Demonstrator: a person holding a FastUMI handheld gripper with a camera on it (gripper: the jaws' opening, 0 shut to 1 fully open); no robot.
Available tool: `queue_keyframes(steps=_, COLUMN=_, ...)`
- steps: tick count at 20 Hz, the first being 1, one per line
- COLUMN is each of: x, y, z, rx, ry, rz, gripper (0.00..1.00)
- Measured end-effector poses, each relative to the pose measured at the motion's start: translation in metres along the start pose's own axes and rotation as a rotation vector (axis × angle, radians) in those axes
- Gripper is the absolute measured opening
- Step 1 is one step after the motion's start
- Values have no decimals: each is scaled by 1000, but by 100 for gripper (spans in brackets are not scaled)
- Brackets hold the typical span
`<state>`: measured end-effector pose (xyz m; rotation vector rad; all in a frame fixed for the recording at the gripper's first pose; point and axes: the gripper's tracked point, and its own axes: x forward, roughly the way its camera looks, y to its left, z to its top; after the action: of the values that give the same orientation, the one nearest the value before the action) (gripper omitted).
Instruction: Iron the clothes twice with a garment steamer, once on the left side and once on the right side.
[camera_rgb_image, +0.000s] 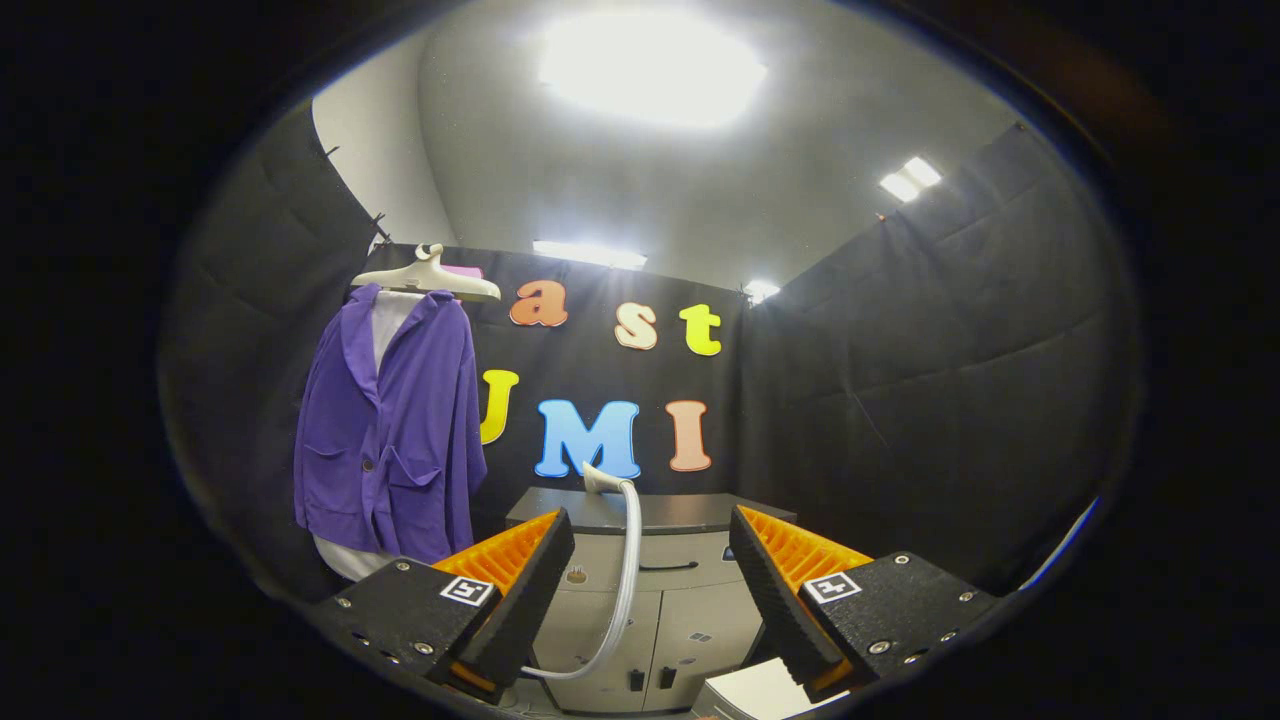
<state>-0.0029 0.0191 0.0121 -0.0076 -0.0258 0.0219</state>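
Observation:
A purple jacket (390, 440) hangs over a white garment on a pale hanger (428, 277), up and to the left beyond my fingers. The garment steamer's head (598, 480) lies on top of a grey cabinet (650, 600), and its pale hose (625, 590) curves down between my fingers. My gripper (650, 570) is open, held apart from the steamer, with only the hose passing behind the gap. The left fingertip (545, 560) and the right fingertip (755, 565) touch nothing.
The cabinet's dark top (690, 510) stands against the black cloth wall (900, 400) straight ahead. A white surface (755, 692) shows low down by the right finger. Bright ceiling lights (650, 65) are overhead.

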Motion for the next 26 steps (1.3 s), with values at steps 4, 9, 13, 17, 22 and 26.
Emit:
queue_keyframes(steps=4, x=0, y=-3, z=5, rx=9, ry=-4, rz=-14, gripper=96)
queue_keyframes(steps=9, x=-1, y=0, z=16, rx=12, ry=-19, rz=-11, gripper=96)
queue_keyframes(steps=13, x=10, y=-3, z=32, rx=25, ry=-19, rz=-10, gripper=96)
queue_keyframes(steps=17, x=31, y=2, z=47, rx=65, ry=3, rz=29, gripper=96)
queue_keyframes(steps=22, x=72, y=-1, z=64, rx=66, ry=3, rz=77, gripper=96)
queue_keyframes(steps=26, x=122, y=-8, z=83, rx=62, ry=0, rz=113, gripper=96)
